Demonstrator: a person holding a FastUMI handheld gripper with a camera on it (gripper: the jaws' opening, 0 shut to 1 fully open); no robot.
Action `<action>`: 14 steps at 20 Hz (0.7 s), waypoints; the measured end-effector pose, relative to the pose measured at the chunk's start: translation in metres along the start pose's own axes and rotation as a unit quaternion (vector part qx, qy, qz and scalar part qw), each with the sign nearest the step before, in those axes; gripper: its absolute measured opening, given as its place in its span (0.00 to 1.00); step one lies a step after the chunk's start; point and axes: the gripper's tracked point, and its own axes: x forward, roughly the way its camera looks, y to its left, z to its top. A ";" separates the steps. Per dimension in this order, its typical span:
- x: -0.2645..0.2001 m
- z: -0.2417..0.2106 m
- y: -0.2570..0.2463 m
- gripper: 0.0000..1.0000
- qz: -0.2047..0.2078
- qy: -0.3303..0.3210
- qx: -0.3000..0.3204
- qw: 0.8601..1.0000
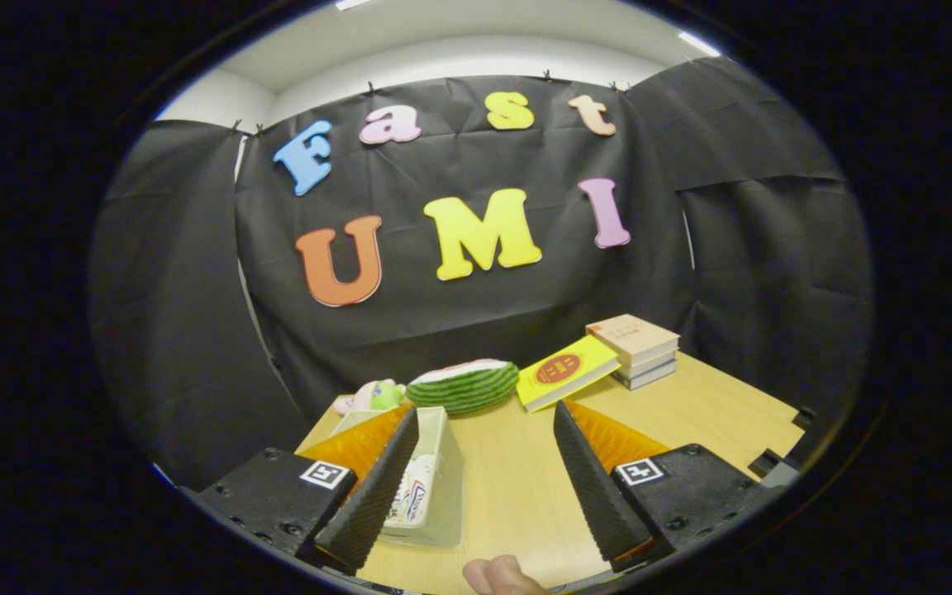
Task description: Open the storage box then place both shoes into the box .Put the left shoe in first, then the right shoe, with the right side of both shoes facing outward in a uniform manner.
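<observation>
My gripper [484, 426] hangs open above the wooden table [691, 413], with nothing between its fingers. A clear storage box [435, 487] sits just right of the left finger [377, 487], partly hidden behind it. Inside the box I see a white shoe [414, 496] with blue and red markings. I cannot tell how many shoes lie in it. The box looks open at the top. A fingertip of a person's hand [497, 576] pokes in near the table's front edge, between the fingers.
A watermelon-slice toy [464, 384] and a small pink-and-green plush [373, 397] lie at the back of the table. A yellow book [567, 370] leans on a stack of books [637, 349] at the back right. Black cloth walls the booth.
</observation>
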 end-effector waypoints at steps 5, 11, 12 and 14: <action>-0.056 0.029 -0.032 1.00 0.029 -0.036 -0.021 0.999; -0.121 0.043 -0.077 1.00 -0.004 -0.099 -0.065 0.993; -0.129 0.042 -0.081 1.00 -0.003 -0.106 -0.066 0.992; -0.143 0.036 -0.087 1.00 0.006 -0.111 -0.062 0.992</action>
